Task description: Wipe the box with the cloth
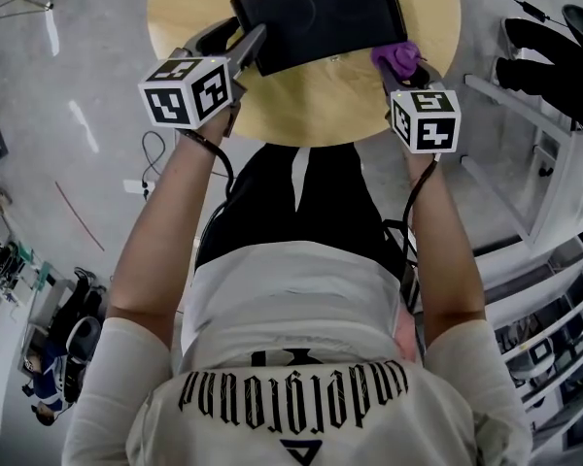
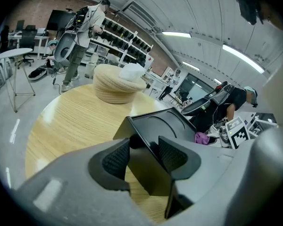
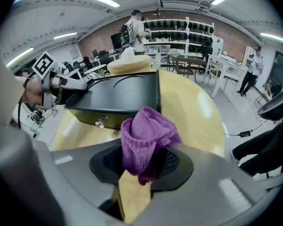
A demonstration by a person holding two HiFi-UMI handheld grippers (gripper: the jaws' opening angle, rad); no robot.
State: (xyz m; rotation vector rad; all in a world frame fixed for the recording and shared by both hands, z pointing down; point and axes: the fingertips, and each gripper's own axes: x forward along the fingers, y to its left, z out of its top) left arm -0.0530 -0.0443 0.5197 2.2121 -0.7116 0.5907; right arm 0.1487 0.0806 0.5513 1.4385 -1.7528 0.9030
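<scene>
Seemingly the wiping is only at its start. In the head view the box lies at the far side of the round worktop. The left hand-held gripper is at its near left corner. The right hand-held gripper carries the purple cloth to its near right corner. Whether cloth and box touch there I cannot tell, and nothing on the black lid shows which part, if any, has been wiped.

In the left gripper view, the left hand-held gripper has its jaws closed on the corner of the box, one pad on each side of the wall. That looks like a steadying hold, so that part is done.

In the right gripper view, the right hand-held gripper pinches the cloth, which bunches up above the pads. The box sits just ahead and slightly left, its front face with a small knob turned this way. By my reading, the lid and sides are left to wipe.
</scene>
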